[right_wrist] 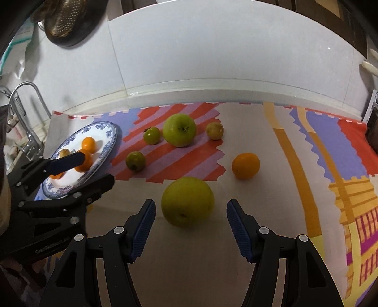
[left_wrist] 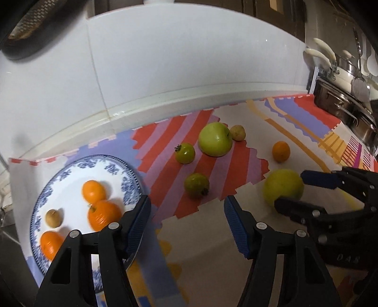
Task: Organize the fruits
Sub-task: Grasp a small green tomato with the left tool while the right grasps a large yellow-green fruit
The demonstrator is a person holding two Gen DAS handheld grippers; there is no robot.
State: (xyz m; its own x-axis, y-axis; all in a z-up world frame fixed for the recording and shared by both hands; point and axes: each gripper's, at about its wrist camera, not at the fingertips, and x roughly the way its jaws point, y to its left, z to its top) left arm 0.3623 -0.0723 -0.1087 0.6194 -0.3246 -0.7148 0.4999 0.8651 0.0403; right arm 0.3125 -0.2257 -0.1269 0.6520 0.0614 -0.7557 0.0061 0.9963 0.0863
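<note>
Apple (right_wrist: pixel 187 200): judged firm, smooth, roll-prone; best gripped across the middle
Right gripper (right_wrist: pixel 191 226): jaws spread, apple at 12 o'clock
Left gripper (left_wrist: pixel 186 219): jaws spread, nothing held

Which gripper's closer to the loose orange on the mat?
Right. The right gripper brackets the big yellow-green fruit just short of the orange; the left gripper sits by the plate, farther off.

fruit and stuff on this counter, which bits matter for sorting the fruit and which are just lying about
Part of the job:
plate holding three oranges and a small brown fruit
yellow-green apple between the right gripper fingers
green apple
loose orange
two green tomatoes

Just lying about:
colander
faucet
steel pots
</note>
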